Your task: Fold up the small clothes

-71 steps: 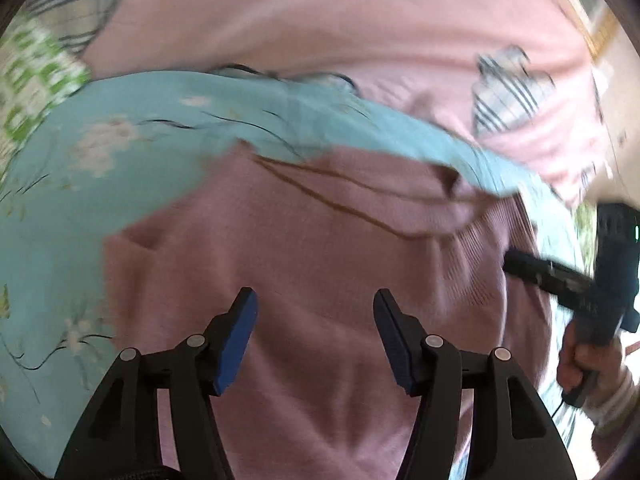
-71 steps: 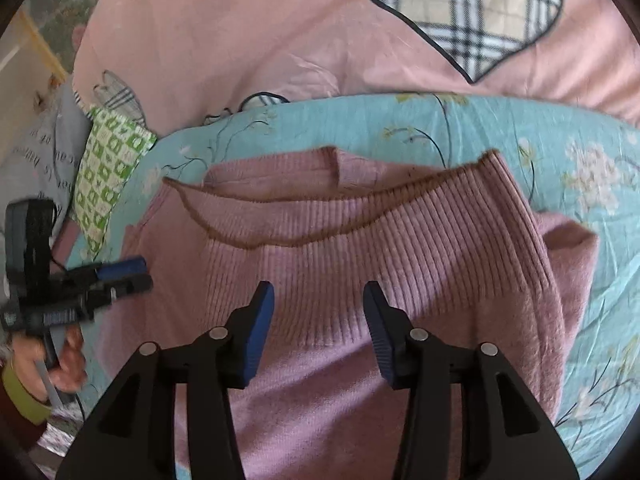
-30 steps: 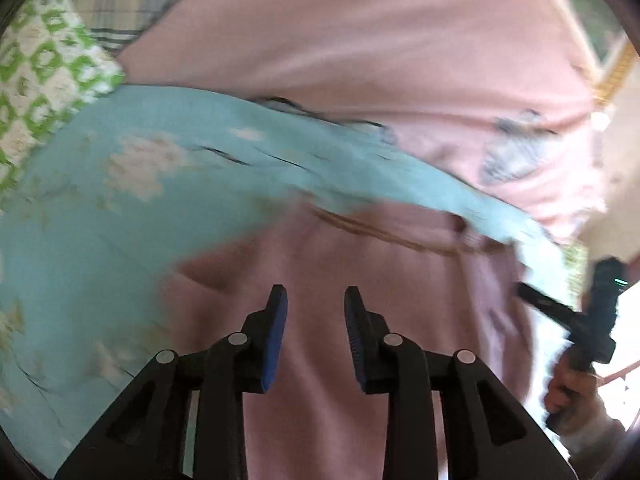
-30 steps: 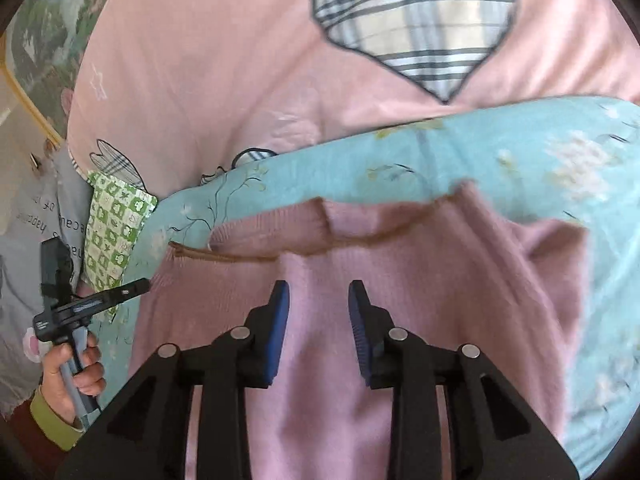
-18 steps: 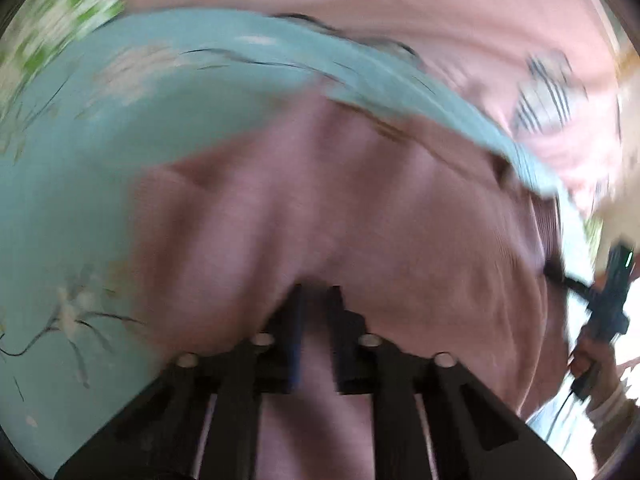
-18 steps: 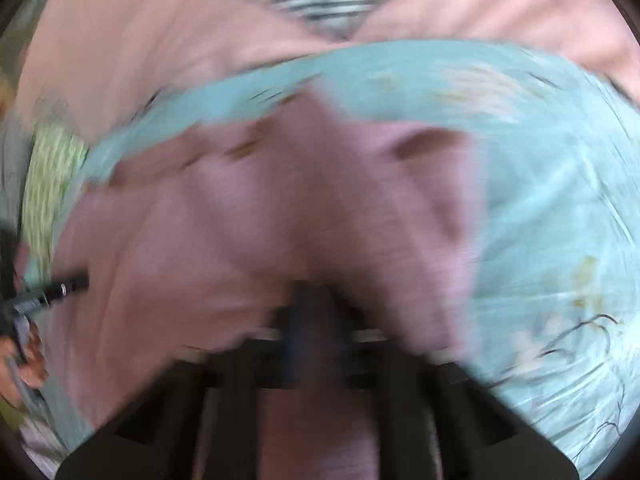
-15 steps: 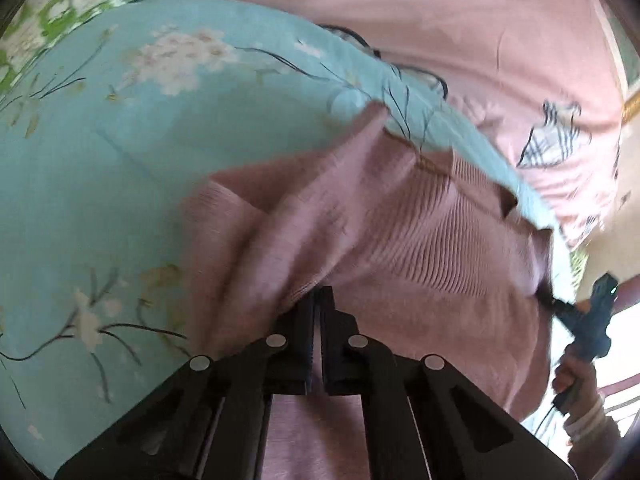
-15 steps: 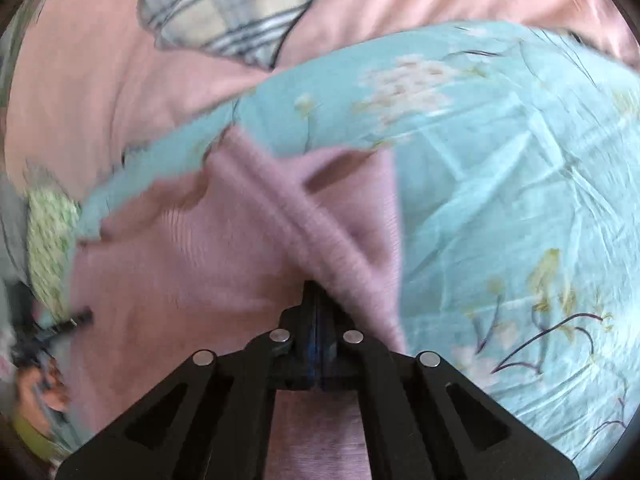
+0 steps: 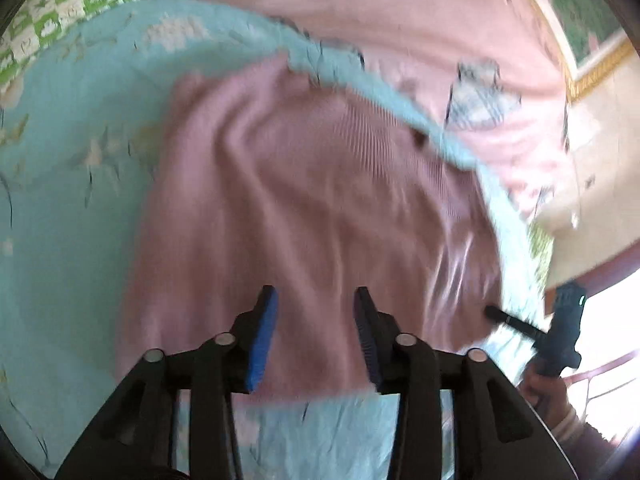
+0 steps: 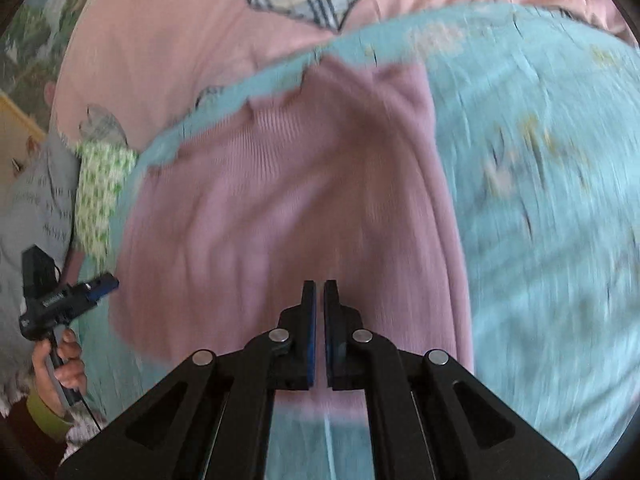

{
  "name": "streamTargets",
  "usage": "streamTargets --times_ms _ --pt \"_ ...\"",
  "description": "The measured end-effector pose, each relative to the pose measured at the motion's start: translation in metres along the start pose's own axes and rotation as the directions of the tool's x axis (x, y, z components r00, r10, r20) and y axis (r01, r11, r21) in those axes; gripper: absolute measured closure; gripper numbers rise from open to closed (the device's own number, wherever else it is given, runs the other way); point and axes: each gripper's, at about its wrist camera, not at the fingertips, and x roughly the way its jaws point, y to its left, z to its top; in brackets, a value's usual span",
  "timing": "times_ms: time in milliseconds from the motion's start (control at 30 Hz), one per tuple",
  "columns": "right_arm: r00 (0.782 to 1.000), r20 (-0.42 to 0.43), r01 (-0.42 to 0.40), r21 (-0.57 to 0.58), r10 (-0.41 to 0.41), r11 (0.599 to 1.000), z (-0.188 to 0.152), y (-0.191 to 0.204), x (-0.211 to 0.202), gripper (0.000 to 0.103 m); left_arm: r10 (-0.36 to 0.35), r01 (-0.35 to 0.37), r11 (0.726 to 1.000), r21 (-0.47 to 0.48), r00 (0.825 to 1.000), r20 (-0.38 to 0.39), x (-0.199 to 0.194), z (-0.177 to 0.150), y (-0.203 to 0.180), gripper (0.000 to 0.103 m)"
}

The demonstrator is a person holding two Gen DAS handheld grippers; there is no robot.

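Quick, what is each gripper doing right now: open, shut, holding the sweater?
Left gripper: fingers apart and opening over the pink sweater, gripping nothing.
Right gripper: shut; whether sweater cloth is pinched cannot be told.

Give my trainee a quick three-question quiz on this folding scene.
1. What garment lies on the teal floral sheet?
2. True or false: the right gripper has its jaws spread wide.
3. Which has visibly parted pads: (a) left gripper, (b) right gripper?

Key:
1. A pink knit sweater.
2. False; they are nearly together.
3. (a); its jaws are opening, with no cloth pinched between them.
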Motion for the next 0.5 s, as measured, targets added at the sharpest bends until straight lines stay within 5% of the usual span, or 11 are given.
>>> streamTargets --times_ms 67,100,200,333,500 --pt "0.996 -0.035 0.085 0.01 -0.085 0.996 -0.01 -0.015 0.008 0.099 0.087 -0.087 0.996 0.016 0.995 -0.038 0.014 -0.014 0.005 0.062" --pt "0.996 -0.025 0.091 0.021 -0.091 0.996 -0.012 -0.023 0.008 0.102 0.106 -0.106 0.994 0.01 0.993 -0.053 0.019 -0.02 0.012 0.071" --pt "0.994 0.005 0.111 0.074 -0.112 0.991 -0.011 -0.04 -0.004 0.103 0.071 -0.073 0.996 -0.046 0.997 -0.036 0.011 -0.022 0.023 0.074" --pt "0.995 0.034 0.091 0.077 -0.094 0.993 -0.007 -0.035 -0.022 0.099 0.049 -0.048 0.993 -0.106 0.999 0.007 -0.014 -0.028 0.02 0.044" --pt "0.997 0.066 0.034 0.072 -0.038 0.997 -0.016 -0.018 -0.043 0.097 0.033 -0.029 0.979 -0.203 0.999 0.015 -0.031 -0.049 0.022 0.035"
